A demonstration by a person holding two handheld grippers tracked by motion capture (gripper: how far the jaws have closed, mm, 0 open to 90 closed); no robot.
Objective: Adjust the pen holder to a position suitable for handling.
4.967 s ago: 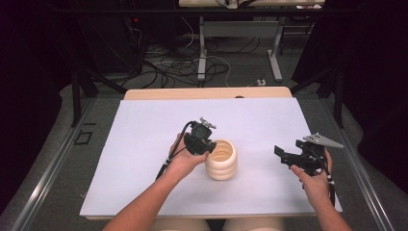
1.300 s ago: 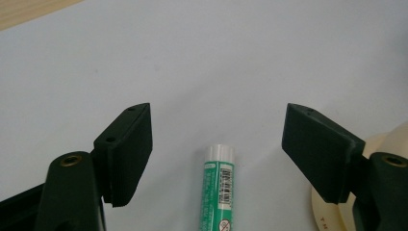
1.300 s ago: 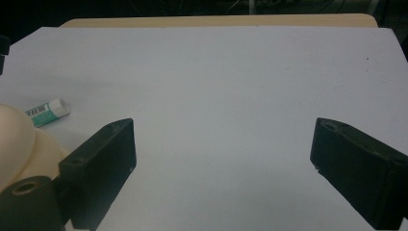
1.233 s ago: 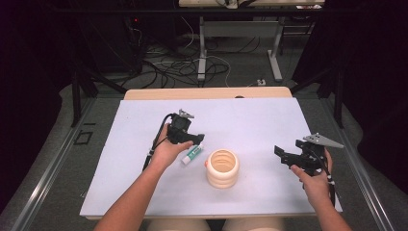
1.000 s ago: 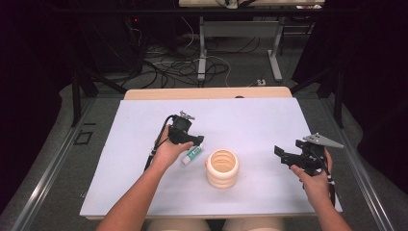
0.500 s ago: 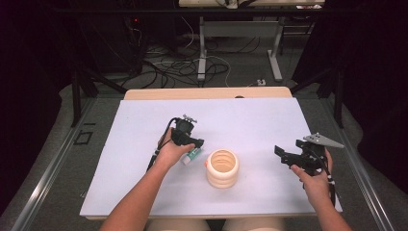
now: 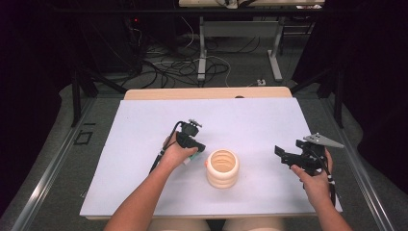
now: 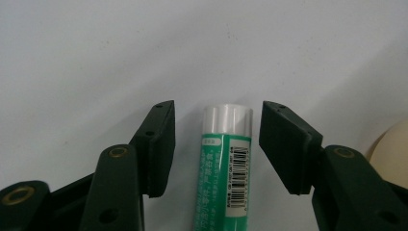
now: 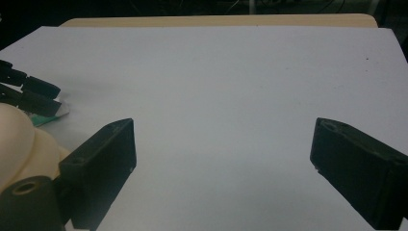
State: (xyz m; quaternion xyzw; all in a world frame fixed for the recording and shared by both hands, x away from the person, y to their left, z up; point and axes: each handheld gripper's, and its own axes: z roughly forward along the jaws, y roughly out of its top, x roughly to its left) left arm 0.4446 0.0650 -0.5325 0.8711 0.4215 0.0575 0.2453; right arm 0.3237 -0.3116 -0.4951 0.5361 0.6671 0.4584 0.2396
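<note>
Forearms came in at the near edge of the white table [image 7: 144, 130], and the landmark was the cream ribbed jar [image 7: 222, 168] standing upright near its middle. Just to the left of the jar the left gripper [image 7: 193, 144] was lowered over a green glue stick [image 8: 224, 163] lying flat on the table — its jaws stood apart on either side of the tube, neither pad touching it. Well to the right of the jar the right gripper [image 7: 285, 155] hovered wide open and empty. Risk, as I judged it: the jaws bracketed only the cap end, so closing there could squeeze the round tube out forward or pinch the cap alone; a swing on lifting might also knock the jar. The stick was a slim cylinder with a clear whitish cap, a green label with small print and a barcode — smooth, likely slippery. Beyond the table's far edge lay cables [image 7: 168, 62] on the floor.
</note>
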